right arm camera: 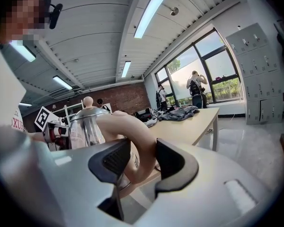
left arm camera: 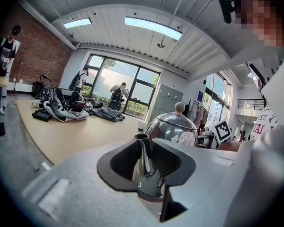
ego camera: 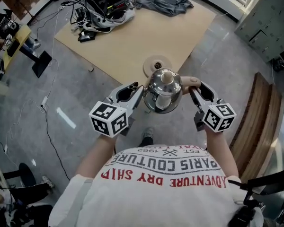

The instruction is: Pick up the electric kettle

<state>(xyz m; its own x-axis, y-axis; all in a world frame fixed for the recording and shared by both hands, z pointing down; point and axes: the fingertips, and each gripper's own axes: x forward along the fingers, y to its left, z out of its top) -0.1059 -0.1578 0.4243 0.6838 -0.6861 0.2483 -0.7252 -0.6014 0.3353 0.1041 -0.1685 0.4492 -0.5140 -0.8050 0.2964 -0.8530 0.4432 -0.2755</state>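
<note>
Up it goes: the left gripper (ego camera: 136,94) has its jaws clamped on the spout (left arm camera: 143,157), while the right gripper (ego camera: 194,91) has its jaws clamped on the cream handle (right arm camera: 135,136). The electric kettle (ego camera: 163,91) hangs between them, clear of its base (ego camera: 156,64), so the pick-up looks done.

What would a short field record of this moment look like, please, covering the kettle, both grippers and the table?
kettle: steel, pale knob on lid, held off its base between both grippers
left gripper: shut on the spout
right gripper: shut on the pale handle
base: round, on the table near its edge
table: wooden; cables and grey cloth at far end
</note>
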